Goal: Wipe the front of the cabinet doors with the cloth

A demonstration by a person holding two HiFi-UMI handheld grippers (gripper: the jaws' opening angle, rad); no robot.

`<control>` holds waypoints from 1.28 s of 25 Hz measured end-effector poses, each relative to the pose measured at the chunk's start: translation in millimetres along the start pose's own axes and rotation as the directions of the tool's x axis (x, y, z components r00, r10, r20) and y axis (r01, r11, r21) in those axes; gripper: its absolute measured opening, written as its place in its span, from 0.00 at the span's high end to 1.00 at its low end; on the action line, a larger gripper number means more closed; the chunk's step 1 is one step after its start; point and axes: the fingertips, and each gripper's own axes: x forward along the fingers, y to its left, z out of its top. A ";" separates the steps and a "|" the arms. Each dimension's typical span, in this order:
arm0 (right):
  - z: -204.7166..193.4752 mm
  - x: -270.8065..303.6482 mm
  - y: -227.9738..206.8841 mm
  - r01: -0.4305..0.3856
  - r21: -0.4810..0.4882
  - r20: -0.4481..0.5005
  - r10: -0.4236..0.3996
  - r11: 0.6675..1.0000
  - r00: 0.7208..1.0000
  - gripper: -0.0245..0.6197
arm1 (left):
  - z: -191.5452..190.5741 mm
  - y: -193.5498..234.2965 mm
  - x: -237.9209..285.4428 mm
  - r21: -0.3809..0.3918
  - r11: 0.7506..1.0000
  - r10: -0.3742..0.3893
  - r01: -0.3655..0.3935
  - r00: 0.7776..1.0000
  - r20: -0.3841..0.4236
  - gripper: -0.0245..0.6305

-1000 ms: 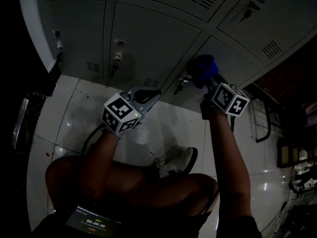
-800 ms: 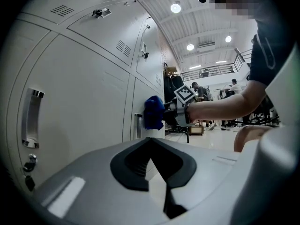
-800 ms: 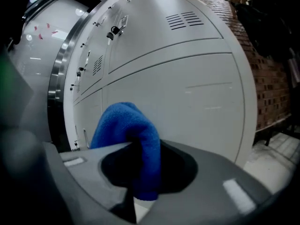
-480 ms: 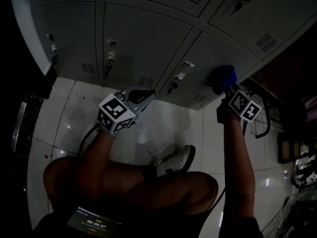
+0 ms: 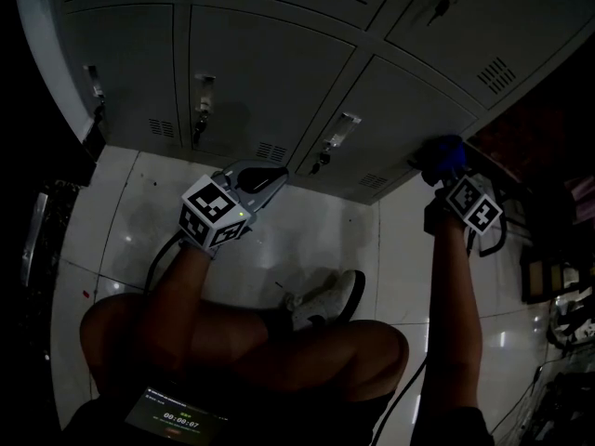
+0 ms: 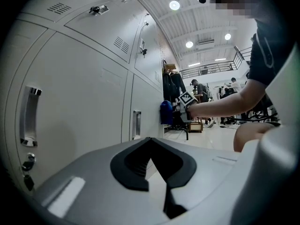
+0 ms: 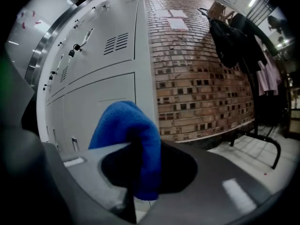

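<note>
Grey metal cabinet doors point(image 5: 270, 72) fill the top of the head view, each with a handle and lock. My right gripper point(image 5: 442, 170) is shut on a blue cloth point(image 5: 444, 151) and holds it against the right end of the bottom row door point(image 5: 409, 110). In the right gripper view the cloth point(image 7: 129, 139) bulges out from between the jaws, with the door point(image 7: 101, 107) just behind it. My left gripper point(image 5: 279, 173) hangs low in front of the doors, jaws shut on nothing point(image 6: 152, 156). From the left gripper view the cloth point(image 6: 166, 112) shows far along the doors point(image 6: 79, 107).
A brick wall point(image 7: 201, 78) starts right where the cabinets end. A rack with hanging clothes point(image 7: 234, 41) and its black metal base point(image 7: 262, 139) stand beside it. Glossy white floor tiles point(image 5: 307, 230) lie below. The person's shoe point(image 5: 330, 300) and knees are near, with a timer screen point(image 5: 177, 414).
My right gripper has slid the cloth rightward along the bottom door, from near its handle to the cabinet's right end. The left gripper has hardly moved.
</note>
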 end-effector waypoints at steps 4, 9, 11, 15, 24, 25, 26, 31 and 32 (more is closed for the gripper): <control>-2.4 -5.9 14.7 -0.034 -0.006 0.011 0.034 0.999 0.999 0.85 | 0.2 0.7 0.2 0.000 1.000 -0.002 0.002 1.000 0.002 0.95; -3.5 -9.6 67.0 -0.139 -0.035 0.024 0.140 0.990 0.990 0.85 | 0.1 0.7 0.0 -0.002 1.000 0.002 -0.002 1.000 0.002 0.95; -7.3 -7.9 92.6 -0.186 -0.047 0.022 0.187 0.981 0.982 0.85 | 0.3 1.3 -0.3 -0.003 1.000 0.004 -0.004 1.000 0.002 0.95; -28.6 1.6 154.0 -0.289 -0.071 -0.015 0.288 0.955 0.957 0.85 | 2.1 2.1 -0.5 -0.005 1.000 0.006 -0.006 1.000 0.009 0.95; -69.5 37.1 244.2 -0.403 -0.098 -0.101 0.394 0.910 0.914 0.85 | 5.7 4.8 -2.1 -0.018 1.000 0.012 -0.011 1.000 0.028 0.95; -69.7 40.8 243.4 -0.399 -0.093 -0.103 0.390 0.912 0.915 0.85 | 6.0 4.8 -2.2 -0.019 1.000 0.012 -0.011 0.999 0.029 0.95; -69.5 43.1 242.4 -0.398 -0.094 -0.107 0.388 0.912 0.915 0.85 | 6.3 4.8 -2.3 -0.019 1.000 0.012 -0.012 0.999 0.030 0.95; -69.1 43.9 223.7 -0.361 -0.132 -0.124 0.346 0.923 0.930 0.85 | 6.8 6.0 -2.7 -0.011 1.000 0.016 -0.016 0.999 0.030 0.95; -69.2 43.9 216.1 -0.356 -0.118 -0.127 0.341 0.927 0.931 0.85 | 6.2 5.4 -2.4 -0.009 1.000 0.015 -0.015 0.999 0.029 0.95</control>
